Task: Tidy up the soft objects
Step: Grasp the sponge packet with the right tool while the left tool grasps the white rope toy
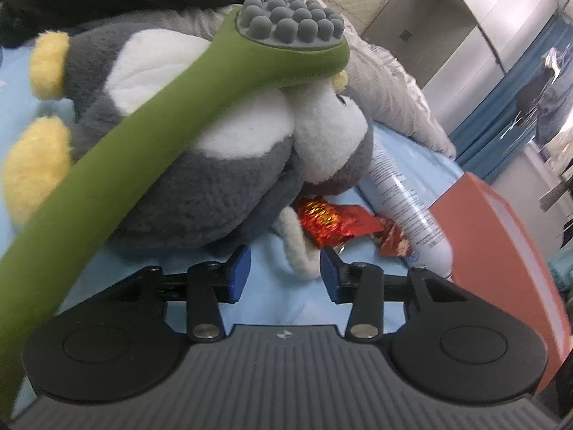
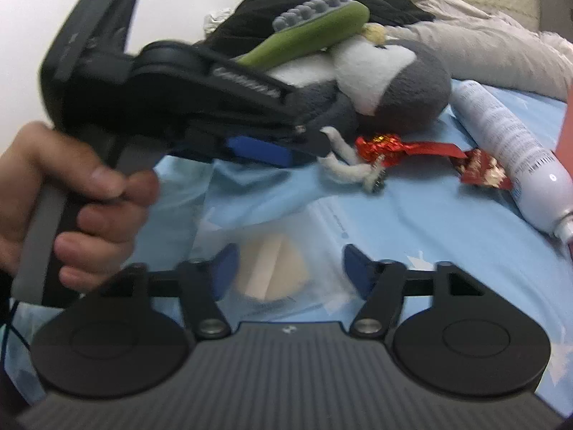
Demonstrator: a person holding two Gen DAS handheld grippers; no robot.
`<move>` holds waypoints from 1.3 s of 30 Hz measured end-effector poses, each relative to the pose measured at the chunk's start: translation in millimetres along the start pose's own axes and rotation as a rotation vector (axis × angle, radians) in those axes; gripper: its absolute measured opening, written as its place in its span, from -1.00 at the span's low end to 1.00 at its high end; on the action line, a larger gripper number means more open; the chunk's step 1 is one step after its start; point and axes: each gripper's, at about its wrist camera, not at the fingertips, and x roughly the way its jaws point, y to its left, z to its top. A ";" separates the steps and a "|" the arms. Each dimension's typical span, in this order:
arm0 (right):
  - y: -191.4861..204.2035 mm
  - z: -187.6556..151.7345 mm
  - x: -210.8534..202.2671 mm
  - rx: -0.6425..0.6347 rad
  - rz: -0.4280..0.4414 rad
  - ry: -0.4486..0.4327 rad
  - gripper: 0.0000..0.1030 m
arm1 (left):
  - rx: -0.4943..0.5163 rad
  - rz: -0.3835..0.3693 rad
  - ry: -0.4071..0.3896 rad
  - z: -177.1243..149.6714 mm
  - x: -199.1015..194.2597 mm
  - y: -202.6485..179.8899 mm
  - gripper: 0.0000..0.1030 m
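Left gripper (image 1: 284, 272) gapes, nosing at the plush (image 1: 200, 165) mid-bed (image 1: 272, 308); right gripper (image 2: 290, 268) gapes, empty. The massager (image 1: 150, 122) balanced on top could slide off if the plush is tugged.

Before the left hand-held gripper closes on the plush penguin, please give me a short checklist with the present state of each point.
1. Left hand-held gripper open and empty: ok.
2. Aimed at the plush penguin: not ok; only its white loop lies between the fingers.
3. Penguin free on top: not ok; the green massage stick lies across it.
4. Nearby clutter: not ok; red candy wrapper and white spray bottle lie close.
5. Right hand-held gripper open, out of the way: ok.
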 end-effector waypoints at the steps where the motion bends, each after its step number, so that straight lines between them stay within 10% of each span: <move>1: 0.5 -0.5 0.9 -0.008 0.005 -0.005 0.53 | -0.009 -0.015 0.000 1.3 3.3 0.5 -0.14; 11: 1.1 -4.2 13.7 -0.054 0.018 0.033 0.59 | 0.043 -0.010 0.035 7.1 30.6 -4.2 -0.75; 25: 14.9 -1.3 3.1 -0.100 0.019 0.089 -0.39 | 0.058 0.029 -0.007 -1.6 5.6 -17.2 -0.82; 39: 7.7 -13.0 -38.4 0.005 -0.056 0.092 -0.65 | 0.015 0.105 -0.006 -36.6 -36.3 -32.2 -0.82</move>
